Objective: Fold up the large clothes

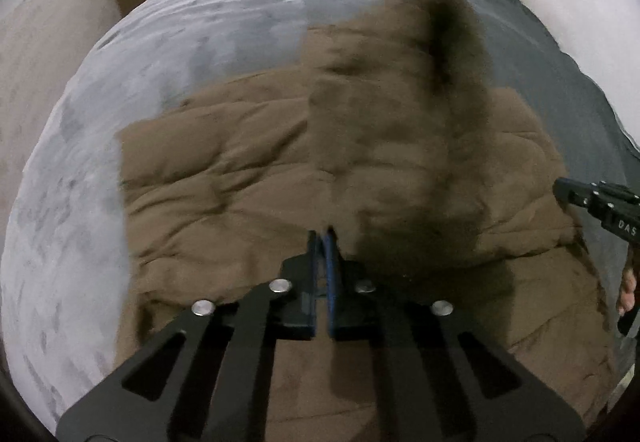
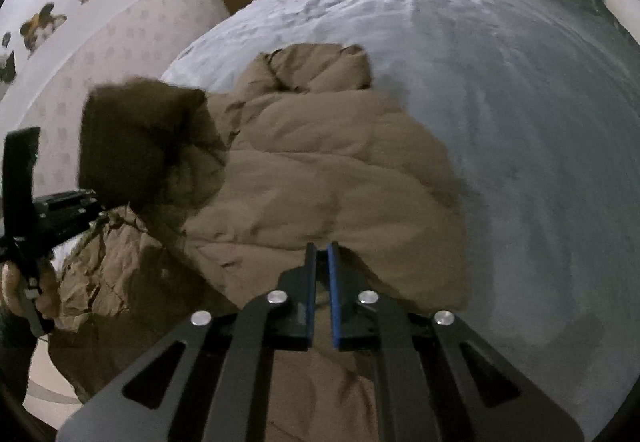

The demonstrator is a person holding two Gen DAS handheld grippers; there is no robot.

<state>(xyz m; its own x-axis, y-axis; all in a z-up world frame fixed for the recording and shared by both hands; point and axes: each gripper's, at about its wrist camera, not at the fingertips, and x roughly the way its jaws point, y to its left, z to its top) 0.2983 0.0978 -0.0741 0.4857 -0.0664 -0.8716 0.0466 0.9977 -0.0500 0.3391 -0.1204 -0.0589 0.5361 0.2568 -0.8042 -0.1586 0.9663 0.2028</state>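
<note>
We log a brown padded coat spread on a grey-blue bedspread, filling the field ahead of and beneath both claws. Left wrist view, left to right: bare bedspread lies to the left of the left claw; the quilted coat body runs straight ahead of it; a raised, blurred flap of the coat with a dark fur-like trim stands ahead and to the right. The left claw's blue-lined fingers are pressed together on an edge of that raised coat fabric. At the far right of this view the right claw enters, well apart from the left one, over the coat. Right wrist view, left to right: the left claw's body and the hand that holds it sit far to the left, with the dark trimmed flap lifted above it; crumpled lighter lining lies just below. The coat body extends ahead, a sleeve or folded end farthest out. The right claw hovers over the coat's near edge, fingers nearly closed with a narrow gap, nothing between them. Bedspread fills the right.
</note>
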